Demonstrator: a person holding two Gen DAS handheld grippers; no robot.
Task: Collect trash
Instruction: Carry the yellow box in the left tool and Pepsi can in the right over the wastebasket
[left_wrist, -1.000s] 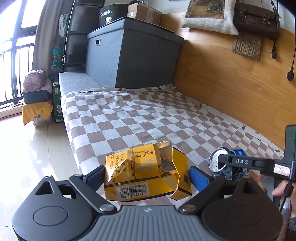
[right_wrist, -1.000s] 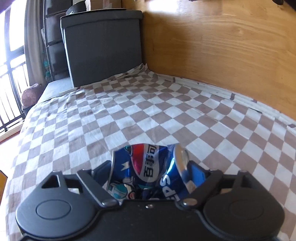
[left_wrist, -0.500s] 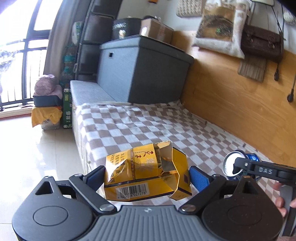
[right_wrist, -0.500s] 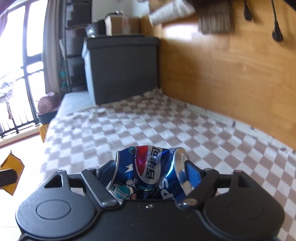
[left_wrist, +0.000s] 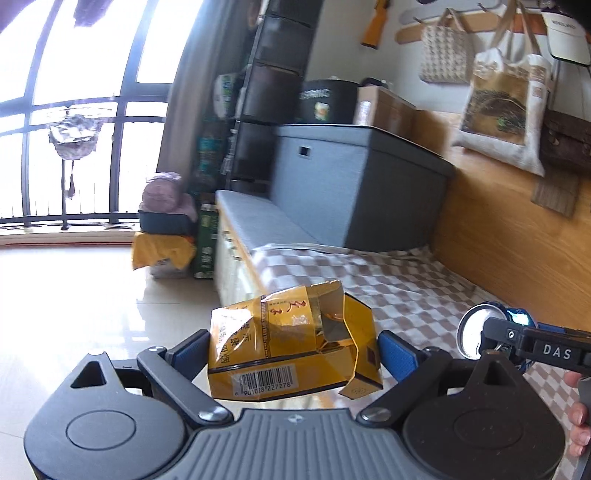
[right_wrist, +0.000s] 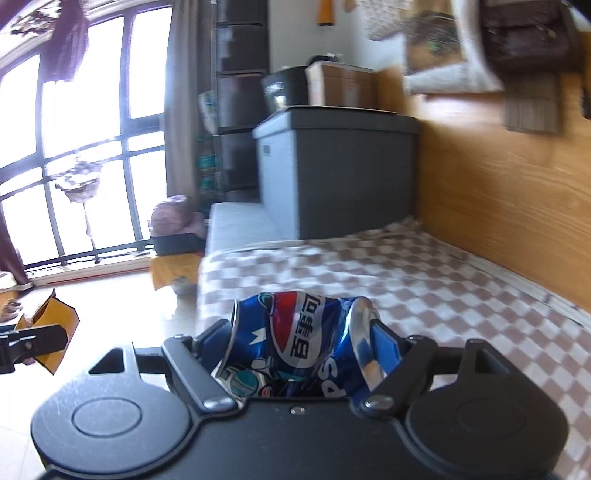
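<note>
Our left tool (left_wrist: 291, 350) grips a torn yellow carton (left_wrist: 291, 347); our right tool (right_wrist: 299, 350), at 3 o'clock, clamps a crushed can (right_wrist: 295, 347). Both have lifted off the bed (left_wrist: 406, 288), ready for binning.

glossy crumpled metal can (right_wrist: 295, 343); creased shiny cardboard pack (left_wrist: 291, 350); matt wood wall (left_wrist: 517, 240).

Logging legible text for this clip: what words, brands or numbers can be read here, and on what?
"6 901028 227278": barcode on the yellow carton in the left gripper.
"DAS": finger of the right gripper, seen from the left wrist.
"PS" and Chinese characters beside the Pepsi globe: crushed can in the right gripper.
Other carton print, the black round box lettering, the white cap lettering: too blurred to read.
</note>
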